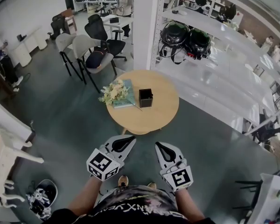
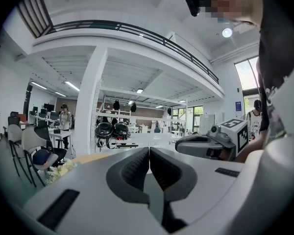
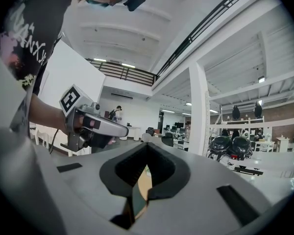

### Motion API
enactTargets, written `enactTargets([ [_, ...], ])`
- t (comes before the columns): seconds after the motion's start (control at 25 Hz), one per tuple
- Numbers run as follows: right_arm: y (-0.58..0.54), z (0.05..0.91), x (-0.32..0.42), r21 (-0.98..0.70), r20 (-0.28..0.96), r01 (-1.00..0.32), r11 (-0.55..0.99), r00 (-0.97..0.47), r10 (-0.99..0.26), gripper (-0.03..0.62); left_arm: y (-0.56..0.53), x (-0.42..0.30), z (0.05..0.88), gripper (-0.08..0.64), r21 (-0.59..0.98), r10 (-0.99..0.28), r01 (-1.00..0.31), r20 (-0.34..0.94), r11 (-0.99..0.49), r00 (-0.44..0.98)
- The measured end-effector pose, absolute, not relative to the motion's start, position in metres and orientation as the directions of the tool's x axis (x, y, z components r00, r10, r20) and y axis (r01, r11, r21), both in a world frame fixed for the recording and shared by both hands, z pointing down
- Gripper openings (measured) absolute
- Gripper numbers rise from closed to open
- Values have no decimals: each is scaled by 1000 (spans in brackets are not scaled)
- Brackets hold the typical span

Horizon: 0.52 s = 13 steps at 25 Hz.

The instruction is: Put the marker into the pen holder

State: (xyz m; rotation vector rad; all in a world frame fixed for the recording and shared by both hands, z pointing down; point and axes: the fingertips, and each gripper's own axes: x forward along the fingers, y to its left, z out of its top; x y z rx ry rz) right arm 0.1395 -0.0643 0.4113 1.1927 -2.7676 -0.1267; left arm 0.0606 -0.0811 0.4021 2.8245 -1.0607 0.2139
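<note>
Left hand-held gripper (image 1: 129, 141) and right hand-held gripper (image 1: 158, 147) both shut and empty, well short of round surface (image 1: 154, 119); thin dark stick, probably the marker (image 1: 136, 107), lies just beside black pen holder (image 1: 145, 98): nothing done yet, pick-up and insertion remain

Round wooden table (image 1: 151, 119) stands on a grey-green floor (image 1: 74, 120). On top, left of centre: pale flower bouquet (image 1: 113, 92) lying over a teal book (image 1: 127, 100). Black square pen holder (image 1: 145, 97) stands upright just beside the book.
</note>
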Motion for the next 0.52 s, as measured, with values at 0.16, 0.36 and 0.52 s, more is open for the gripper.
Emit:
enactTargets([
  [0.16, -59, 416, 137, 108, 106, -714, 692, -684, -722, 2, -79, 58, 403, 21, 58, -646, -662, 172, -747, 744],
  [0.36, -58, 417, 136, 108, 106, -716, 690, -682, -724, 2, -78, 57, 405, 21, 59, -645, -662, 173, -747, 744],
  [0.52, -57, 418, 137, 107, 113, -717, 689, -680, -725, 2, -77, 57, 405, 21, 59, -644, -661, 177, -748, 744],
])
